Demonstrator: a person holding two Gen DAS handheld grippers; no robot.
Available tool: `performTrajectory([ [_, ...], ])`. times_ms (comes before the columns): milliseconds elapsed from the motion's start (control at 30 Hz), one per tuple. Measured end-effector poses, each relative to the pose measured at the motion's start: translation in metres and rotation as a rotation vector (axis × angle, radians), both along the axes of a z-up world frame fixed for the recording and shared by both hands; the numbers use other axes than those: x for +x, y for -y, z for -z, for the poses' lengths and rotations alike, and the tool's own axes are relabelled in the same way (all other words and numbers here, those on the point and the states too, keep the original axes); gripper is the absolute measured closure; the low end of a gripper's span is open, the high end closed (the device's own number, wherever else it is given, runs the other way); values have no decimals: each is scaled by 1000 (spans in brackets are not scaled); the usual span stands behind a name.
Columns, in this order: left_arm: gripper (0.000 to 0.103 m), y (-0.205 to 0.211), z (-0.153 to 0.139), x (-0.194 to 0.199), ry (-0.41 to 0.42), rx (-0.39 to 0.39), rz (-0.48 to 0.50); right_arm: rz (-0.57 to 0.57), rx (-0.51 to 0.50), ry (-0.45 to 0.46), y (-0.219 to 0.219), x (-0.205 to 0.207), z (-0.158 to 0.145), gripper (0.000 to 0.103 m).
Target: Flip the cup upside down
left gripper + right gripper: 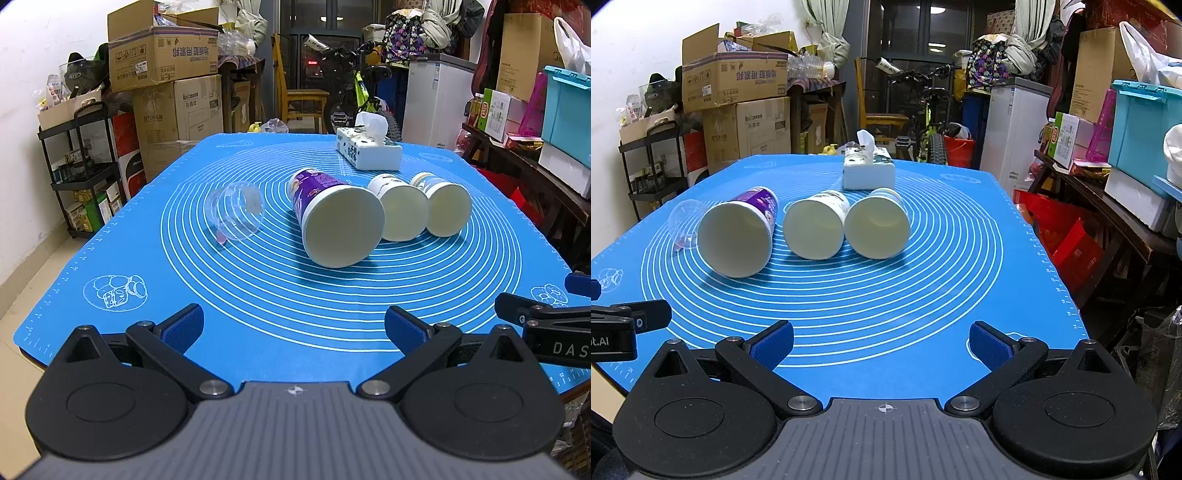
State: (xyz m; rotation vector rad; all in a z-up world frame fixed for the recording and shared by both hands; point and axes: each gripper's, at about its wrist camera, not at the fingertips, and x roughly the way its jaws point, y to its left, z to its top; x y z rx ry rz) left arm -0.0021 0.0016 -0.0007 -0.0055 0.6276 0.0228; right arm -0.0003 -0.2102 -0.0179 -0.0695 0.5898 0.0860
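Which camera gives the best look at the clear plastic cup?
The left wrist view: the clear plastic cup lies on its side there, fully visible. In the right wrist view it sits partly hidden behind the purple cup.

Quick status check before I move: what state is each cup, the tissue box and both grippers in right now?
Clear plastic cup: on its side.
Purple paper cup: on its side, mouth toward camera.
Middle paper cup: on its side.
Right paper cup: on its side.
Tissue box: open, tissue sticking out.
Left gripper: open, empty.
Right gripper: open, empty.
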Motion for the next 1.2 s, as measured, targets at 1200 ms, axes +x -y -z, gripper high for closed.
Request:
performTrajectory([
  [1200, 0, 1, 3, 4, -21, 21, -19, -2, 5, -10, 6, 2, 6, 2],
])
